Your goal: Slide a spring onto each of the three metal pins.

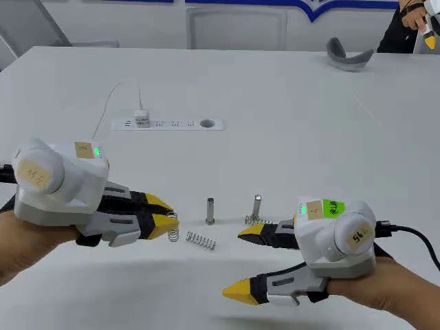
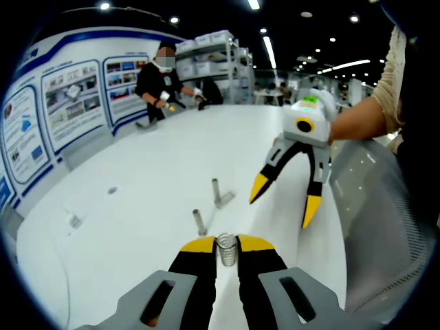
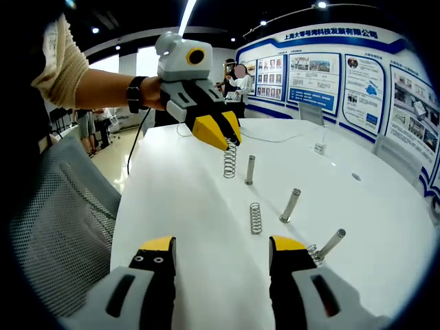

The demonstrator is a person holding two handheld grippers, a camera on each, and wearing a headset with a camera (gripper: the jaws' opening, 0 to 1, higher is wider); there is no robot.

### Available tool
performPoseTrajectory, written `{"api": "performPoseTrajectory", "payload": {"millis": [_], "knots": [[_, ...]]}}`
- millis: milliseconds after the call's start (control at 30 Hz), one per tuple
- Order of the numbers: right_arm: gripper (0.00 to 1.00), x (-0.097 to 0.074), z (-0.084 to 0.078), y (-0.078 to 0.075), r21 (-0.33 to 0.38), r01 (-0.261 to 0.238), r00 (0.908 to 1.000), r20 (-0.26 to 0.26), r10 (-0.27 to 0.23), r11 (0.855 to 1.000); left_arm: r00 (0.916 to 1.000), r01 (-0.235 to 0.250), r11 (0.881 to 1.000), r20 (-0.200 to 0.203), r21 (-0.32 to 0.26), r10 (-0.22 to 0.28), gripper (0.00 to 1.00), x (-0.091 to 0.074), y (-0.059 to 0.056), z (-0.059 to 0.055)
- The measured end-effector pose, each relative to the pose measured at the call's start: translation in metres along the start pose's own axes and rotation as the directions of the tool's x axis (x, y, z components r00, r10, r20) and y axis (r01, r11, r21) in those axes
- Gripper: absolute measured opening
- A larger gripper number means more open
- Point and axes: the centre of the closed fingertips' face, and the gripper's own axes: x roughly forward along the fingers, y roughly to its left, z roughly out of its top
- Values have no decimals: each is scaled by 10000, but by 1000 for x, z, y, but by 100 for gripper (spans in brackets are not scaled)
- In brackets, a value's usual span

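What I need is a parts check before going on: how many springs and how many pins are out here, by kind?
Silver metal pins: 3
Small coiled wire springs: 3, one of them held in the left gripper
Total: 6

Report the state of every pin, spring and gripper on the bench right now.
left gripper: shut on the held spring
held spring: hanging from the left jaws, on no pin
right gripper: open, empty
loose spring: lying flat, untouched
left pin: standing, bare
middle pin: standing, bare
third pin: beside the right gripper, third spring at its base; threaded or not, cannot tell
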Motion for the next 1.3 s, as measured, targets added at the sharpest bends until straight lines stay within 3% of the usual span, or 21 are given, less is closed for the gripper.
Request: {"api": "performPoseTrajectory", "payload": {"millis": [567,933,1300], "knots": [[62,-24,-18,-16,648,710,9975,-58,-708,9954,9911,-1331,9893,-35,-601,1331,10,-19,49,-10],[66,-41,-31,-27,1056,1260,9920,-126,-1254,9864,9837,-1782,9791,46,-984,1795,10,-25,70,-12],[75,-50,-35,-40,1499,1859,9824,-113,-1864,9711,9813,-1919,9749,-70,-1131,1923,10,-20,78,-15]]}}
